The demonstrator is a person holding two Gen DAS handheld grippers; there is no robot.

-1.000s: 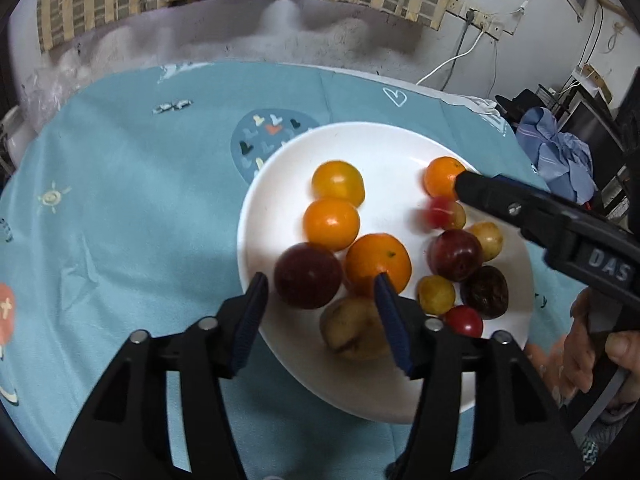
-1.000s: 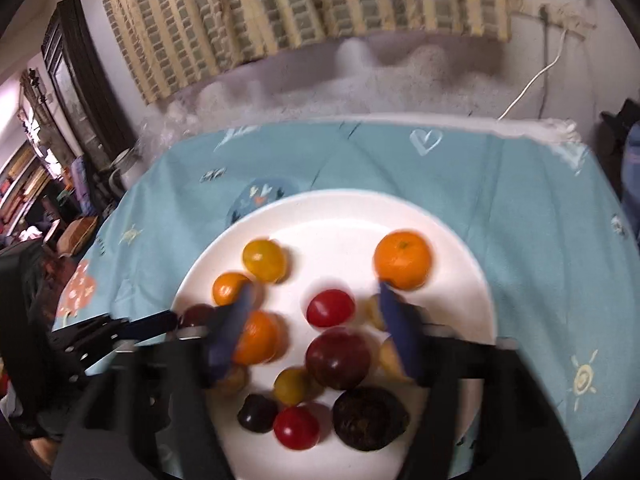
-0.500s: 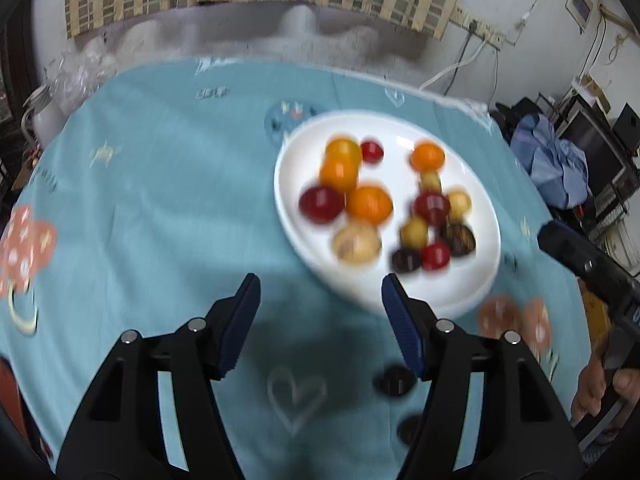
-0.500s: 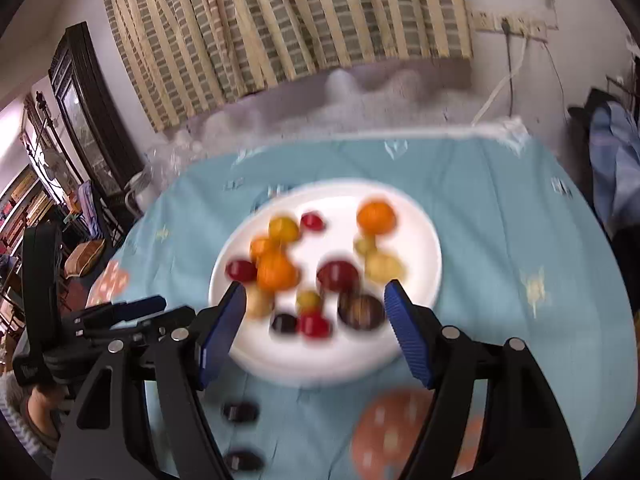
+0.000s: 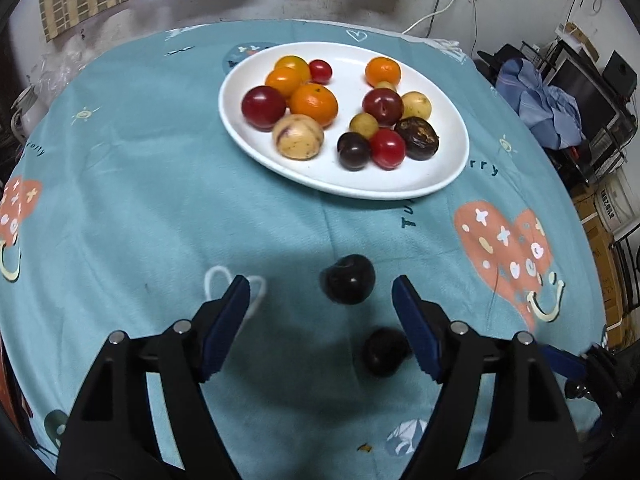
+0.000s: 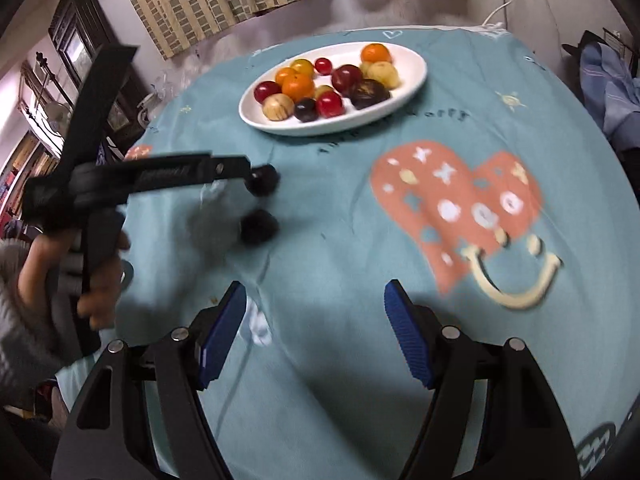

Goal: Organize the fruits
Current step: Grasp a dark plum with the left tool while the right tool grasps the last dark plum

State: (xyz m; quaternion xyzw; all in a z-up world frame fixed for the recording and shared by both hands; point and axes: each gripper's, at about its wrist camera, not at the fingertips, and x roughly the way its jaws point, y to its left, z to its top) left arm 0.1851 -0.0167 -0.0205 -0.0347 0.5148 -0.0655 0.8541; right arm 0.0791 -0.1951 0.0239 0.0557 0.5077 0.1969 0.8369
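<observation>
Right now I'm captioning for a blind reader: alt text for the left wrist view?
Two dark plums lie on a teal tablecloth before the left gripper, its empty jaws opening. Beyond, a white plate holds mixed fruits.

My gripper pads [image 5: 226, 332]: blue, ribbed
Plate [image 5: 448, 184]: white
Fruits on plate [image 5: 314, 104]: orange, red, yellow, dark purple
Cloth on desk [image 5: 140, 200]: teal, coral hearts, white doodles
Two plums [image 5: 350, 279]: near-black
</observation>
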